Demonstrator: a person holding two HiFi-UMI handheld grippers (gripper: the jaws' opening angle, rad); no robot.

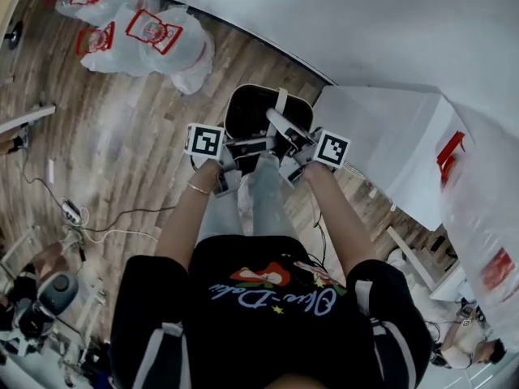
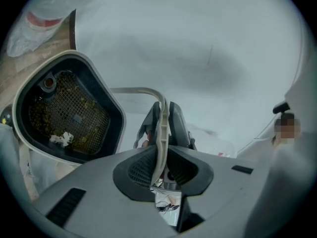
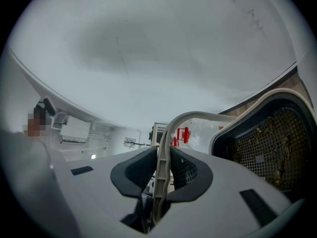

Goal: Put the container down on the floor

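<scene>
Container (image 1: 258, 113): black tub with a pale rim, hanging ahead of the knees over the wooden floor (image 1: 130, 136); no telling whether the base touches the boards.
Handle (image 2: 140, 89): thin pale ribbed band arching above the rim, likely to flex a little. Best place to take hold, near its crown, to keep the tub level.
Handling: rigid plastic by the look, probably light. Free to swing under the handle, so better lowered slowly and level.
Contents: mesh liner (image 2: 67, 110) seated inside, with yellowish and white scraps (image 2: 60, 139) caught in it; apt to spill if tipped.
Left tool (image 2: 162, 130): clamped on the handle, pads pressing both faces.
Right tool (image 3: 161, 167): likewise clamped on the handle, close beside the left.
Surroundings: white cabinet (image 1: 389, 136) just beside the tub; filled plastic bags (image 1: 150, 35) well apart on the floor.
</scene>
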